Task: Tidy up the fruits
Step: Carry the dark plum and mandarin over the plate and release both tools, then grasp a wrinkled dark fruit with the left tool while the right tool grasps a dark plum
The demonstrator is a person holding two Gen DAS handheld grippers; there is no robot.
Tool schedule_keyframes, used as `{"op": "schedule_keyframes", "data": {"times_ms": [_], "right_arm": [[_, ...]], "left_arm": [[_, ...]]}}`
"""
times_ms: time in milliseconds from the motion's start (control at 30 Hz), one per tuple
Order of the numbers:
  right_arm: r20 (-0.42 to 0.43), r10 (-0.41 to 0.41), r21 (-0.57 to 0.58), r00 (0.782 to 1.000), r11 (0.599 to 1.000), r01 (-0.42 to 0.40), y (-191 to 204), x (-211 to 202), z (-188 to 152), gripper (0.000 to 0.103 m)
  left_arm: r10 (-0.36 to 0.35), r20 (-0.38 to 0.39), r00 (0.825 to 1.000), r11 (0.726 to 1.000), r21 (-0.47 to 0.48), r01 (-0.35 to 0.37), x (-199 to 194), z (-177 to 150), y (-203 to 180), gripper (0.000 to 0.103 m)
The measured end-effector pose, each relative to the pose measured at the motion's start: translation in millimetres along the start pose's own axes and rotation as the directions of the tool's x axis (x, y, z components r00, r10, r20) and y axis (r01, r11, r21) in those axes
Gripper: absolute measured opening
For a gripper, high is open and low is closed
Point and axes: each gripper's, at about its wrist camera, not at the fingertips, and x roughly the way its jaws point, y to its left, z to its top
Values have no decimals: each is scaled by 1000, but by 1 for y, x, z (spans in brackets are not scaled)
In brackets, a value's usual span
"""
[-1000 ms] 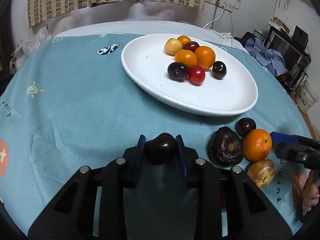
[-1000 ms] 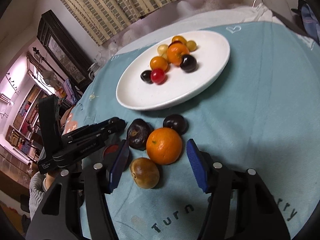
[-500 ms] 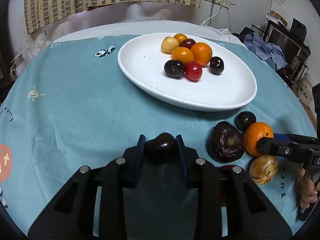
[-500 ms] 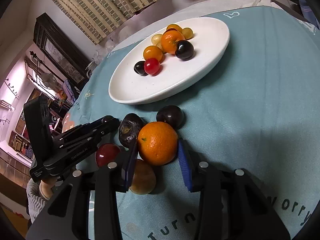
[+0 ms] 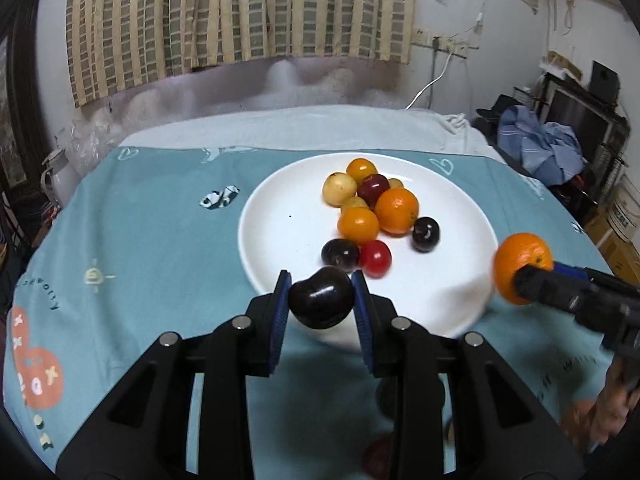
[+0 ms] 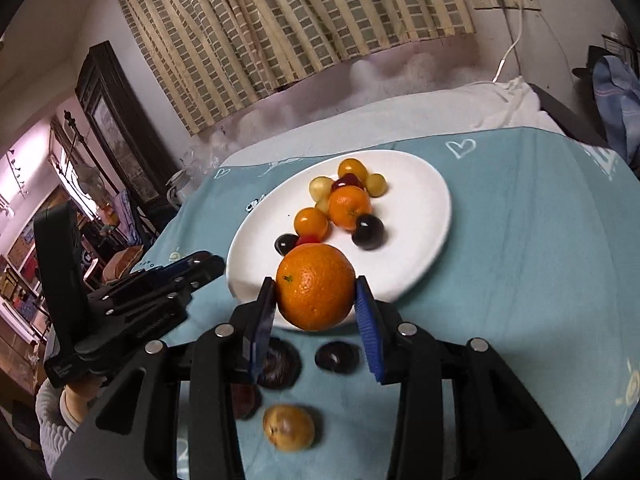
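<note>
Left jaws: the left gripper [image 5: 320, 300] clamps a dark purple, glossy, heart-shaped plum [image 5: 321, 303] between its blue pads, raised clear of the cloth, level with the near rim of the plate in the left wrist view; the opening has just widened slightly, plum held between the pads.
Right jaws: the right gripper [image 6: 316, 300] holds a round orange with dimpled peel [image 6: 316, 287] between its blue pads, lifted off the cloth in front of the plate; the jaws have just closed in on it.
Under right gripper: a wrinkled dark brown fruit [image 6: 279, 364], a small dark plum [image 6: 335, 356] and a tan-yellow round fruit [image 6: 289, 427] lie on the cloth, close together; a reddish fruit [image 6: 245, 400] is partly hidden behind the left finger.
Plate: a wide white oval ceramic plate [image 5: 280, 240] carries a cluster of small orange, yellow, red and dark fruits [image 5: 372, 212] toward its far side.
Tabletop: covered by a teal printed cloth [image 5: 152, 240]; plate sits near its middle.
Person: a hand [image 5: 612, 412] grips the right tool at the right edge of the left wrist view.
Background: striped curtain [image 5: 240, 20] above the far edge.
</note>
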Motion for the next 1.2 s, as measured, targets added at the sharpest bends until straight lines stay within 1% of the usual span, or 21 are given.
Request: {"op": "schedule_keyframes", "data": {"times_ms": [33, 67, 100, 133, 200, 233, 300, 367, 467, 533, 633, 767, 933, 1033, 1133, 1200], "right_arm": [[0, -21, -1, 1000, 1000, 21, -1, 7, 2, 53], [21, -57, 13, 998, 998, 57, -3, 8, 2, 67], [39, -66, 19, 997, 998, 65, -5, 5, 0, 67], [58, -44, 10, 997, 999, 43, -6, 1, 0, 67], [79, -39, -10, 996, 999, 40, -5, -7, 0, 67], [84, -35, -10, 996, 999, 36, -4, -12, -2, 67], [50, 3, -2, 999, 1000, -3, -4, -18, -10, 67], [32, -1, 7, 999, 1000, 1, -5, -24, -21, 67], [-2, -31, 44, 1000, 999, 31, -14, -27, -35, 67], [-14, -24, 83, 1000, 996, 25, -20, -26, -37, 68], [-14, -7, 113, 1000, 994, 9, -25, -28, -35, 67], [-11, -3, 118, 1000, 993, 4, -25, -29, -34, 68], [-27, -7, 125, 1000, 992, 11, -27, -27, -35, 68], [-20, -6, 130, 1000, 991, 9, -28, -30, -34, 68], [-8, -2, 130, 1000, 992, 3, -27, -33, -33, 68], [-8, 2, 130, 1000, 992, -1, -27, -33, -33, 68]], "left_arm": [[11, -8, 1000, 1000, -18, -12, 7, 0, 0, 55], [28, 1, 1000, 999, -35, -28, 9, -1, 1, 69], [47, 23, 999, 998, -45, -46, 8, -4, 2, 80], [62, 47, 997, 998, -32, -61, 4, -7, 3, 80], [80, 46, 996, 997, -7, -79, -2, -12, 6, 80], [78, 42, 996, 997, -19, -78, -5, -15, 9, 80], [58, 23, 998, 998, -37, -58, -10, -22, 14, 80], [24, -2, 1000, 1000, -21, -24, -18, -34, 12, 81], [16, -5, 1000, 998, 62, -16, -27, -47, -4, 84], [13, -11, 1000, 991, 131, -12, -26, -52, -19, 87], [20, -33, 999, 979, 203, -13, -19, -56, -35, 88], [28, -96, 995, 972, 234, -4, -5, -59, -44, 88], [23, -170, 985, 979, 202, 12, 12, -50, -43, 99], [23, -169, 985, 981, 191, 10, 7, -50, -32, 99], [102, -146, 984, 984, 157, -79, -2, -52, -4, 99], [106, -155, 982, 992, 90, -92, -4, -52, 17, 98]]}}
